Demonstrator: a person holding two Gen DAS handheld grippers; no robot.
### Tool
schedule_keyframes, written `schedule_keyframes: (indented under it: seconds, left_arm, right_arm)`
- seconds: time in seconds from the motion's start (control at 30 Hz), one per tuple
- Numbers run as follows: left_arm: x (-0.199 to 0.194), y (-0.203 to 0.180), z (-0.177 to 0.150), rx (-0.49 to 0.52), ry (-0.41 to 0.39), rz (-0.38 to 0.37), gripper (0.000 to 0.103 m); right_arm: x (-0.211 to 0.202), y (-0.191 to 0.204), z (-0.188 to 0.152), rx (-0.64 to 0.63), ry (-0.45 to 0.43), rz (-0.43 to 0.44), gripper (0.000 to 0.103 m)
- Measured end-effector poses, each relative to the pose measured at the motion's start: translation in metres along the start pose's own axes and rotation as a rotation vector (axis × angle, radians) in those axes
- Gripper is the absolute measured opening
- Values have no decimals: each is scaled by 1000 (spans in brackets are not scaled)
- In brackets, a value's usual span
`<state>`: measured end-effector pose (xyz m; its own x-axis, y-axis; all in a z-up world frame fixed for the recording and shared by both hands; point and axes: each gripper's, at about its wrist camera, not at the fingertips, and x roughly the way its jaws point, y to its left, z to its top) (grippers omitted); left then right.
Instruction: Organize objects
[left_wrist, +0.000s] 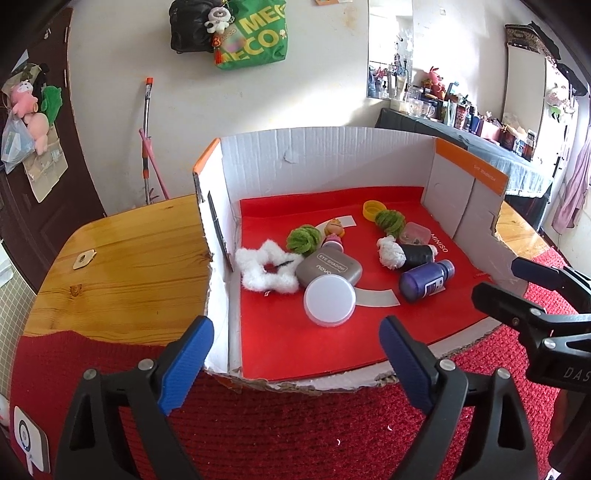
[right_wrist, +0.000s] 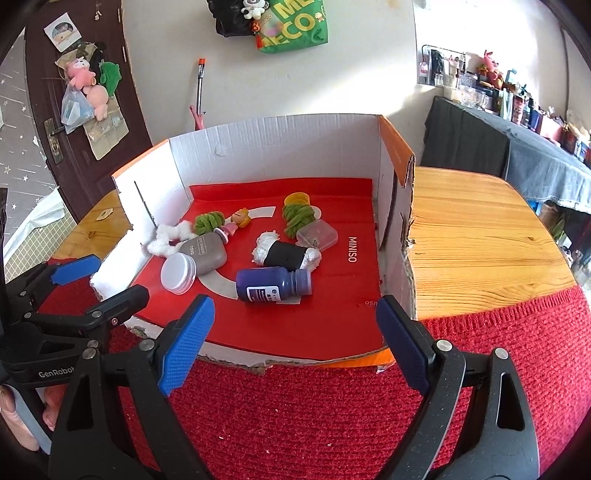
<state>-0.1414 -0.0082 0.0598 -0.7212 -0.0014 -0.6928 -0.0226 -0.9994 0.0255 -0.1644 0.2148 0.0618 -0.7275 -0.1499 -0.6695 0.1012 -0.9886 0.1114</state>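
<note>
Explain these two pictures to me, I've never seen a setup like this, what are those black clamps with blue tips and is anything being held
Those clamps are two-finger grippers that a person holds, one per hand. Each carries a wide-angle camera looking along its fingers, so one picture comes from the left gripper and one from the right gripper. Both are open and hold nothing. Ahead sits a cut-open cardboard box with a red liner on a wooden table. Inside lie a purple bottle, a grey eyeshadow case, a round white lid, a fluffy white scrunchie and other small items.
</note>
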Motion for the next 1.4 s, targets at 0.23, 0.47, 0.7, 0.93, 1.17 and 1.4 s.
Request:
schedule_keyframes:
  seconds: [0.23,0.47,0.7,0.93,1.17,1.4]
  left_arm:
    - [0,-1,0,6,-2,11,99]
    - [1,3,0,-15,0,10,102]
    - [1,2,-1,-17,-2,11,103]
    - [4,7,-3,-41,9,2,103]
    - [3,10,-3,-54,0,-3,103]
    - [4,13,-2,-76,1,-3,103]
  right_arm:
    - [0,0,0,-1,-1,1,90]
    - [-1,0,0,4,-1,9,90]
    - [0,0,0,-3,-6,4,91]
    - [-1,1,-1,-4,-21,14,103]
    - [-4,-3,1,11,-39,7,103]
    - [-7,-6,1,21,-56,-2,103]
